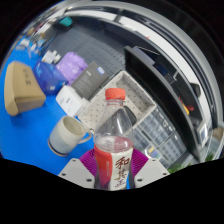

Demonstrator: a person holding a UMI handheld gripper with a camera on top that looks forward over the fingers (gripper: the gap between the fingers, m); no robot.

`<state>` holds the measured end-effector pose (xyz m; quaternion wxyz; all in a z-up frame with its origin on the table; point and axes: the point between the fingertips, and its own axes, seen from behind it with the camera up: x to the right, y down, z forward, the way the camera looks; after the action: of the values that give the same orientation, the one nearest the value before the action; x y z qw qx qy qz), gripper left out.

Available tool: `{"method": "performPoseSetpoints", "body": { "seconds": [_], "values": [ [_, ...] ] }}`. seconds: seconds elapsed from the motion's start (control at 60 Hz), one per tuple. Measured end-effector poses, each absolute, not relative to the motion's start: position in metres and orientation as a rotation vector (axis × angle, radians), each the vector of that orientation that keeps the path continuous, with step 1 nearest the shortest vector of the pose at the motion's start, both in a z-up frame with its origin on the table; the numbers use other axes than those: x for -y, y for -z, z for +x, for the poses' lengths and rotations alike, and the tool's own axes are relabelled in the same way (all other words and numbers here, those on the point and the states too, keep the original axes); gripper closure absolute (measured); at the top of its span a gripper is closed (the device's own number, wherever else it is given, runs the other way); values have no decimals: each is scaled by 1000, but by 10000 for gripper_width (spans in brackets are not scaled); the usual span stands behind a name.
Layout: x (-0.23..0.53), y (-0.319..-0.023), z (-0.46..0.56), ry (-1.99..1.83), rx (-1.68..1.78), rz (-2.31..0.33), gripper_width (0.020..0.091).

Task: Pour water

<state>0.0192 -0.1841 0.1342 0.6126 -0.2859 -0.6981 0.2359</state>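
A clear plastic bottle (116, 140) with a red cap and a red-and-white label stands between my fingers, and my gripper (113, 166) is shut on it, both magenta pads (88, 163) pressing its label. The bottle is upright and held above the blue table (30, 125). A beige mug (70, 132) with its handle toward me sits on the table just left of the bottle, beyond my left finger.
A white wire basket (150, 122) stands right of the bottle. Farther back lie a small white cup (69, 99), a purple bag (71, 66), a blue pouch (24, 72) and a tan block (22, 90). A dark monitor (165, 70) is at the back right.
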Motion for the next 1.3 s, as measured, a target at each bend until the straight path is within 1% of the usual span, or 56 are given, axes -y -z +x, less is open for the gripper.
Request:
{"method": "performPoseSetpoints", "body": {
  "seconds": [0.2,0.45,0.5,0.717,0.867,0.983,1.067,1.133,1.217,1.3],
  "values": [
    [156,-147,-22,-191,1676,-354,705],
    [158,-159,-45,140,1662,-4,703],
    [159,-159,-48,210,1655,67,692],
    [167,-171,-56,453,1521,360,692],
    [168,-168,-55,446,1530,344,694],
    [172,-174,-55,426,1501,345,693],
    [169,-178,-53,376,1511,286,693],
    [167,-186,-51,305,1506,221,695],
    [161,-192,-50,167,1537,55,694],
    [156,-179,-44,-41,1591,-225,695]
  ]
}}
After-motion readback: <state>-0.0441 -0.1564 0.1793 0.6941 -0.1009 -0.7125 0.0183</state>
